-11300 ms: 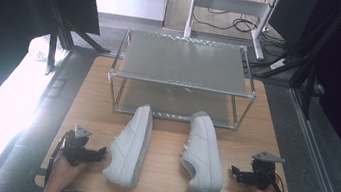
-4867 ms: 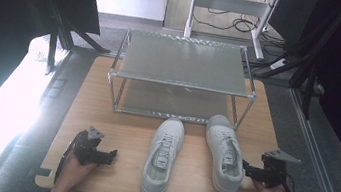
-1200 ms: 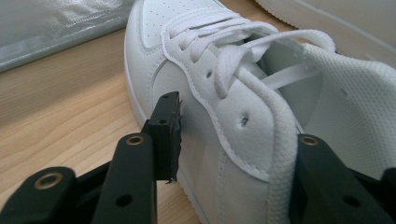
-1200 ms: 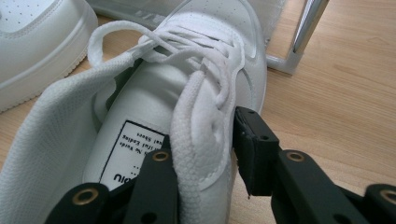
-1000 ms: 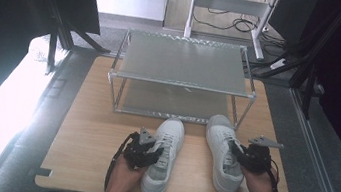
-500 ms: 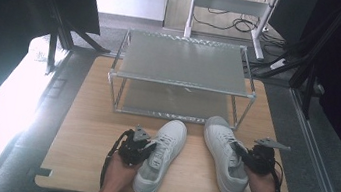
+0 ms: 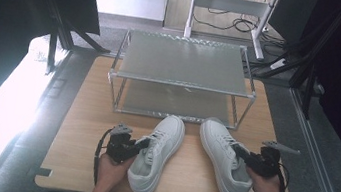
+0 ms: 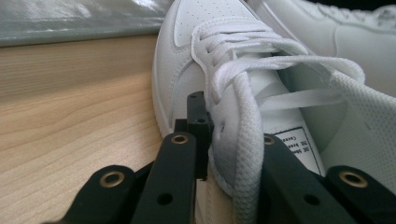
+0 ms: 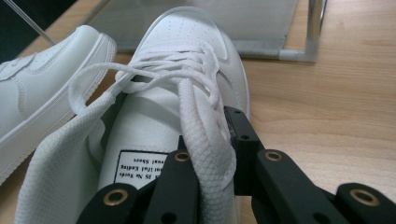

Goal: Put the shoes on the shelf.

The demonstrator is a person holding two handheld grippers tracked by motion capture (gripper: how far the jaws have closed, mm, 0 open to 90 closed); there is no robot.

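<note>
Left shoe (image 7: 155, 157): white sneaker on the near half of the wooden table (image 7: 85, 114), heel near, toe angled far and right toward the rack.
Left gripper (image 7: 139, 144): at the shoe's left flank, jaws pinching the side wall at the lace eyelets; they have just been closing, the shoe's upper between them.
Right shoe (image 7: 223, 156): white sneaker just right of the left shoe, toe tipped far and left, so the two toes nearly meet while the heels stand apart.
Right gripper (image 7: 243, 156): at that shoe's right flank, jaws clamped on the side wall and lace; they too have just been closing on it.
Left gripper view: shows a lace (image 8: 247, 140) draped over the pinched edge and a printed label (image 8: 303, 149) on the tongue, too small to tell from the high view.
Right gripper view: shows the same kind of label (image 9: 140, 170), and the mesh lining (image 9: 56, 172).
Rack (image 7: 183, 60): two-tier metal shelf on the far half of the table, apart from both toes.
Change: half a second ago the left shoe lay slightly farther left; eleven seconds ago both shoes lay on their sides.
</note>
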